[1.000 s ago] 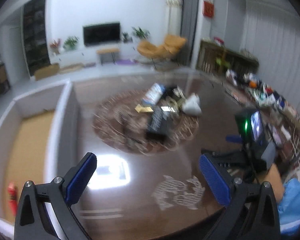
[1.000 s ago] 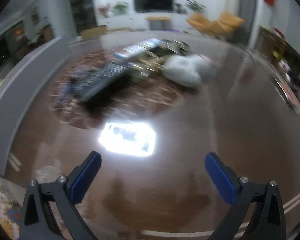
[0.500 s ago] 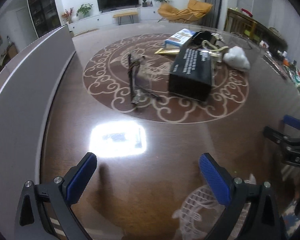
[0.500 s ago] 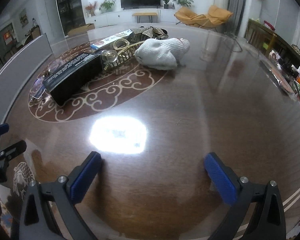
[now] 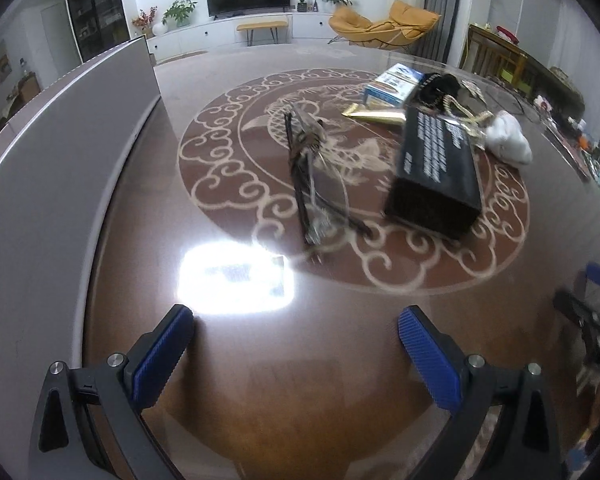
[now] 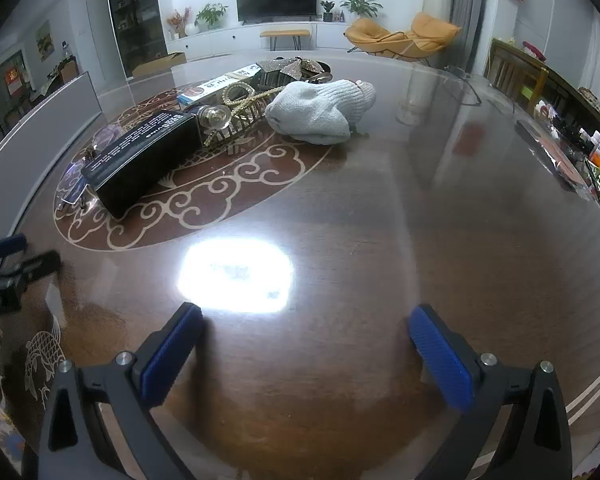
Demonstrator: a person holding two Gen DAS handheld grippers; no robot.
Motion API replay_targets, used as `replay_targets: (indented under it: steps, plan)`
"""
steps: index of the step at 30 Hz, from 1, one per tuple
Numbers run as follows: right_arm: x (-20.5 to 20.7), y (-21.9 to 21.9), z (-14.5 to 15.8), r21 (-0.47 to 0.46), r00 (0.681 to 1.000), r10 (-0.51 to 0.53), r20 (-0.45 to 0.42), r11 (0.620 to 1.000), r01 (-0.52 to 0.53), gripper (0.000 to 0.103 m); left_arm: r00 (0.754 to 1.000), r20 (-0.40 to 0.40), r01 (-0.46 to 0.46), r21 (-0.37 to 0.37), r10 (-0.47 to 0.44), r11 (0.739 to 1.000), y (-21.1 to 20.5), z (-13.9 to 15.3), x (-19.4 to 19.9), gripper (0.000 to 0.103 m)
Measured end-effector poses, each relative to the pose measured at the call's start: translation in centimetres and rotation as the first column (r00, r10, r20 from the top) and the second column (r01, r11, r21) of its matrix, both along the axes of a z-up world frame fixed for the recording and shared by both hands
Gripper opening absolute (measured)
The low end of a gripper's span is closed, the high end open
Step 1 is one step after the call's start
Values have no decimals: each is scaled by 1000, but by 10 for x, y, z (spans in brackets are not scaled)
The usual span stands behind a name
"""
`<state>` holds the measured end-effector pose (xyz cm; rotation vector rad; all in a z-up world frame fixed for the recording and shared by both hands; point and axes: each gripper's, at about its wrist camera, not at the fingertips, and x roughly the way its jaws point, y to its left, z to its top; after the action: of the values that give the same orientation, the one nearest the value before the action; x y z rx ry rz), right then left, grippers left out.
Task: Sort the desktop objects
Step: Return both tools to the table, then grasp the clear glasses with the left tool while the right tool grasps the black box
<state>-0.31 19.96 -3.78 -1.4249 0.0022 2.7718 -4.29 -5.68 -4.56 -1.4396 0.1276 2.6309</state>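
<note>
Left wrist view: left gripper [image 5: 294,336] fingers spread, empty, hovering over table [image 5: 260,400]. Glasses [image 5: 312,176] ahead on medallion, black box [image 5: 436,168] beside. Right gripper [image 6: 304,340] likewise spread, empty. Approach low, straddle frame, close gently.

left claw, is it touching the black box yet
Apart. The left wrist view shows bare table between the open left claw and the black box.

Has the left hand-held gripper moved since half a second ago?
Yes. The left hand-held gripper has edged forward: the black box and the table's round pattern sit slightly nearer in its view.
</note>
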Motion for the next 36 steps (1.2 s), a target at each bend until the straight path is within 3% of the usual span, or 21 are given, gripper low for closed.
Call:
replay_targets:
  steps: [23,24,26,27,28,34,36]
  plan:
    - [0,0,0,2,1000,-5,-1,1000,5,103,999,13,-30,-3,30,1000,0,0,-105,103]
    - [0,0,0,2,1000,-5,-1,1000,5,103,1000,2,-30,-2,30,1000,0,1,-107,98]
    - [0,0,0,2,1000,-5,-1,1000,5,103,999,-43,-24,7,24,1000,-3,7,-105,55]
    - [0,0,0,2,1000,-6,-1,1000,6,103,998,-50,-22,7,22,1000,-5,9,-103,45]
    - [0,0,0,2,1000,-6,-1,1000,6,103,998,-55,-20,12,20,1000,-7,10,-101,25]
    - [-8,1,3,-33,999,-29,38,999,30,103,993,-88,-76,8,76,997,-28,12,-64,24]
    - [-20,3,14,-254,998,-47,37,966,54,103,991,-107,-84,-4,83,996,-31,10,-48,25]
